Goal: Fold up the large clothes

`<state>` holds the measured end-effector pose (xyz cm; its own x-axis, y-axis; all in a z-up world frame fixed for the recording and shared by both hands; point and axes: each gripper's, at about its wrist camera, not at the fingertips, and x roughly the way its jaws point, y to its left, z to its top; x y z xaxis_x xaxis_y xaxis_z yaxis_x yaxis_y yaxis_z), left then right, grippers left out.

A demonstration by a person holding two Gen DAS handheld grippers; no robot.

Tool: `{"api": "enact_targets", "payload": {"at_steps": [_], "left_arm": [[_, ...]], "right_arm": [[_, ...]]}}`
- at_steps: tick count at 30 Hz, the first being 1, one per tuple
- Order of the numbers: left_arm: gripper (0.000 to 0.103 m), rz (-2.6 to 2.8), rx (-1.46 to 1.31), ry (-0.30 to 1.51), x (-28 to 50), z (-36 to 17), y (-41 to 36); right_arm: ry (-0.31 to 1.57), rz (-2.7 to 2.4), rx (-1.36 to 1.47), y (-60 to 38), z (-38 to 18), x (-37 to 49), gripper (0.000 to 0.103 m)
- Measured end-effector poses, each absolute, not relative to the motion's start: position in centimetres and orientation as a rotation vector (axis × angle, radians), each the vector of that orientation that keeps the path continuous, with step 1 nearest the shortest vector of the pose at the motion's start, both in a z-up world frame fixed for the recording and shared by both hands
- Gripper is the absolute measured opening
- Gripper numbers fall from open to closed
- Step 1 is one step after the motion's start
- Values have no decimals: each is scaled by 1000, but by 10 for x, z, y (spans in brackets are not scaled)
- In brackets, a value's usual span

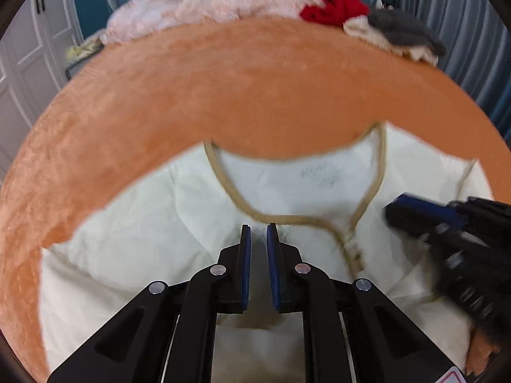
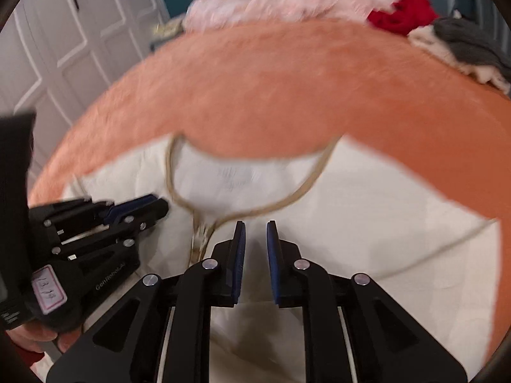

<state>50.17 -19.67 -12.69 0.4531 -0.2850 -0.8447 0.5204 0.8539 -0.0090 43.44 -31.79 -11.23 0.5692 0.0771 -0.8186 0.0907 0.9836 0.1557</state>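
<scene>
Left wrist view: the cream padded garment with tan piping [image 1: 134, 233] lies spread on the orange plush bed cover [image 1: 242, 83], filling the lower half of the frame. The left gripper [image 1: 258, 226] hovers by the neckline, jaws slightly parted and pinching nothing. The right gripper [image 2: 256, 223] is likewise slightly parted over the garment at lower centre.

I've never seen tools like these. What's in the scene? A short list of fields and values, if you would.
garment: cream top with tan-trimmed neckline, lying flat
surface: orange plush blanket
left gripper: slightly open, empty, above the neckline
right gripper: slightly open, empty, beside the neckline
background: pink fluffy fabric, red garment, grey garment
fold: not started
</scene>
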Motion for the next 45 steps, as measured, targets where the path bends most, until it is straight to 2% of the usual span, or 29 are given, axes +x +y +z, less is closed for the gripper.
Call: {"api": "enact_targets", "payload": {"at_steps": [3,5,10,22,24,26,27,28,29,30,31,35,41,45], "left_arm": [[10,-500,252,937,499,-139,-197],[7,-481,248,911,499,-142,-197],[6,-453,185,890,504,-148,-190],[7,-451,77,892,501,-142,-173],[7,-421,40,916,493,-130,-160],[11,-416,-29,912,470,-107,-131],[19,-435,-53,905,455,-96,-117],[33,-453,-71,900,433,-82,-94],[41,-453,-79,897,418,-74,-79],[52,-445,-87,893,398,-66,-59],[59,-433,-94,890,377,-59,-36],[61,-313,-114,976,294,-59,59],[61,-226,-282,1148,203,-92,147],[61,-249,-400,1158,182,-101,150]], "right_arm": [[948,-20,190,-318,-125,434,8],[933,-46,202,-321,-125,437,0],[870,-133,195,-322,-132,435,0],[854,-137,216,-326,-130,433,0],[858,-165,221,-325,-113,417,4],[806,-145,271,-325,-85,377,22],[788,-124,287,-324,-74,357,29],[766,-108,288,-323,-59,325,39],[747,-109,271,-322,-47,290,47],[742,-120,258,-323,-40,263,51],[747,-139,253,-327,-34,225,57],[822,-223,360,-354,-34,87,72],[897,-324,626,-384,-67,-46,73],[872,-338,798,-393,-90,-68,73]]}}
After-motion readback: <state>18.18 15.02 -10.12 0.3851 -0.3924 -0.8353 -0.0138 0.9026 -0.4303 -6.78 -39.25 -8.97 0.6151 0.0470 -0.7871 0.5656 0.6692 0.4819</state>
